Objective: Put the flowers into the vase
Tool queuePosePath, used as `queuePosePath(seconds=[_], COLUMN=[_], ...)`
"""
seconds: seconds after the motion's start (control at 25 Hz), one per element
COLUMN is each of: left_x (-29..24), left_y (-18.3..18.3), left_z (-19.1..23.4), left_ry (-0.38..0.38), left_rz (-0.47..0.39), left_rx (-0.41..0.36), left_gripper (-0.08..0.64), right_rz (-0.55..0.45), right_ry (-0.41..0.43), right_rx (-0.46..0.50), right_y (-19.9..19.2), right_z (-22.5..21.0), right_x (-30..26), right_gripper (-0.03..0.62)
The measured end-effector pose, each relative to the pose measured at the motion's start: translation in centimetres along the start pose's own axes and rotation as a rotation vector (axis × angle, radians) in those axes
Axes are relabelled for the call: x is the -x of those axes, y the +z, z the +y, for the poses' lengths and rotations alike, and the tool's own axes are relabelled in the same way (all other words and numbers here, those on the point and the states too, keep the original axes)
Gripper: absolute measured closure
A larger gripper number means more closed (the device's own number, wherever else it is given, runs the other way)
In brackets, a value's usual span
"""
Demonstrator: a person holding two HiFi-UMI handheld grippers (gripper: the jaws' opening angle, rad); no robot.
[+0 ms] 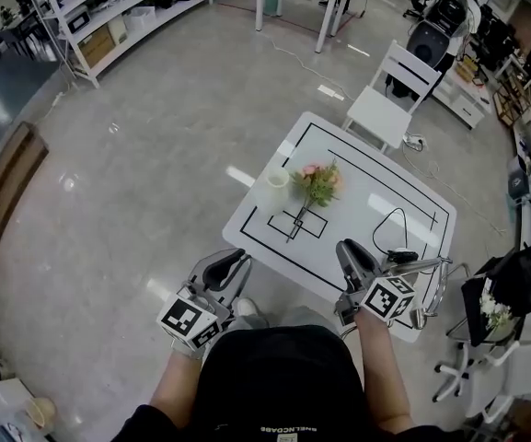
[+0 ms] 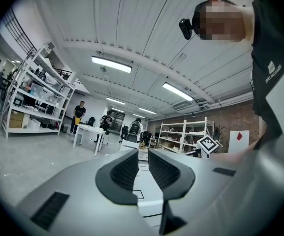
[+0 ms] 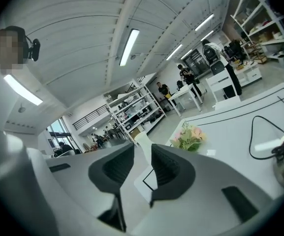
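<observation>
A bunch of pink flowers with green leaves (image 1: 318, 184) lies on the white table (image 1: 385, 196), its stem reaching down across black marked squares. A small white vase (image 1: 278, 180) stands upright just left of the blooms. Both grippers hang short of the table's near edge, close to the person's body. My left gripper (image 1: 231, 263) is off the table's near-left corner, its jaws (image 2: 142, 163) a narrow slit apart with nothing in them. My right gripper (image 1: 352, 251) is over the near edge, jaws (image 3: 142, 161) slightly apart and empty. The right gripper view shows the vase (image 3: 142, 140) and flowers (image 3: 190, 136) ahead.
A black cable (image 1: 396, 221) loops on the table's right half, ending by a metal stand (image 1: 428, 279) at the near-right corner. A white chair (image 1: 389, 99) stands behind the table and a black office chair (image 1: 518, 284) to the right. Shelving (image 1: 118, 17) lines the far left.
</observation>
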State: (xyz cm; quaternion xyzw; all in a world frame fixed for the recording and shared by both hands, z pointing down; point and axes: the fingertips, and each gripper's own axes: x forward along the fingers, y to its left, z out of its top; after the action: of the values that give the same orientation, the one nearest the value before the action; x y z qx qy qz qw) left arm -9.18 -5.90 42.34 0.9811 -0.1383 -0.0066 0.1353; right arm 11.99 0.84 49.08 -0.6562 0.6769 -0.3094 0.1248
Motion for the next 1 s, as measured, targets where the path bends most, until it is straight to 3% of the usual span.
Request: queuePosePath(seconds=[0.48, 1.0], left_x=[-2.0, -4.8], left_y=[-0.5, -1.2], left_z=[1.1, 3.2], left_ry=[0.039, 0.11], left_rz=[0.045, 0.123], left_rx=[0.031, 0.022], left_gripper=[0.477, 0.425], right_rz=[0.152, 0.294], right_ry=[-0.089, -0.182], right_rx=[-0.131, -0.212], right_y=[-0.9, -1.8], right_z=[-5.4, -12.3], right_x=[-6.2, -13.1], right_gripper=[0.333, 0.318])
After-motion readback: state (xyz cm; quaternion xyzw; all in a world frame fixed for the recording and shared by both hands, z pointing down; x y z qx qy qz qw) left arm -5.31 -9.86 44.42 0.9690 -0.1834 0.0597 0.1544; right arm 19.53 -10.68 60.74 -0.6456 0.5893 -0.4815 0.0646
